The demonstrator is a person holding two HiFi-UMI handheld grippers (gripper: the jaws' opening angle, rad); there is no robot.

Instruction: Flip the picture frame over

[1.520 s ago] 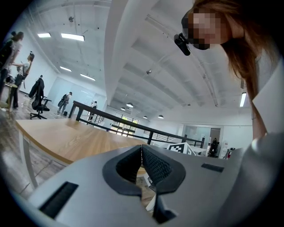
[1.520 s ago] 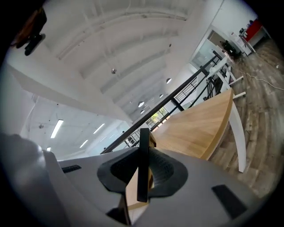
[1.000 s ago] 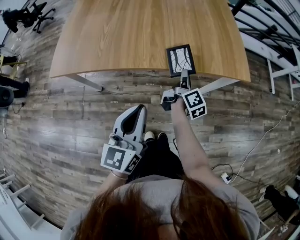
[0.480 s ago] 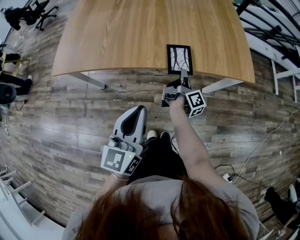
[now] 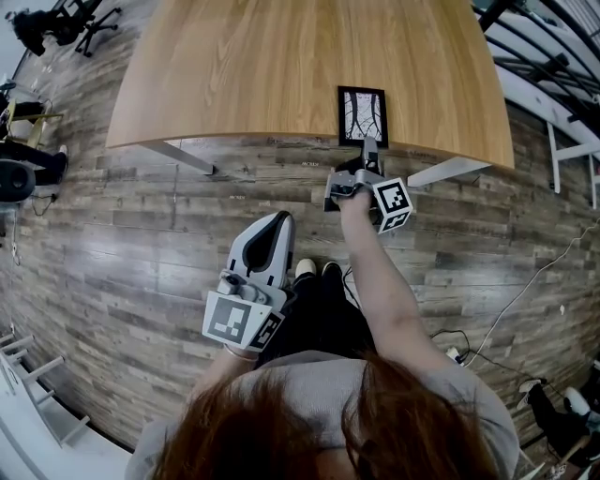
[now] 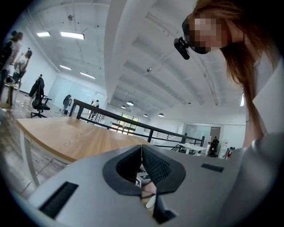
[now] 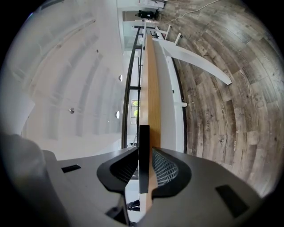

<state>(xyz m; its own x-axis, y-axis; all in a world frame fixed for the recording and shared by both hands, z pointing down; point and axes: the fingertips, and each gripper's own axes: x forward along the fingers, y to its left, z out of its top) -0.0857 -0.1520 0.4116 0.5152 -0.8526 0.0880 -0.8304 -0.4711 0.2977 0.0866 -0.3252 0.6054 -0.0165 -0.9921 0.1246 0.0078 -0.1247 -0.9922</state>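
Note:
The picture frame [image 5: 363, 116] is black with a pale branch-like print facing up. It rests on the wooden table [image 5: 281, 66] at its near edge, right of centre. My right gripper [image 5: 368, 147] reaches in from the floor side and is shut on the frame's near edge. In the right gripper view the frame [image 7: 143, 155] shows edge-on as a thin black bar between the pads, with the table [image 7: 152, 88] running away behind it. My left gripper [image 5: 278, 223] hangs low by the person's body, away from the table. It is shut and holds nothing [image 6: 141, 166].
The floor is wood plank. White table legs [image 5: 178, 155] slant out under the near edge. Office chairs [image 5: 56, 28] stand at the far left. A cable and power strip [image 5: 455, 354] lie on the floor at right. The person's shoes [image 5: 314, 270] are below the right gripper.
My right gripper has rolled and sunk a little with the frame, which was tilted and now lies squarer to the table's edge. The left gripper has stayed put.

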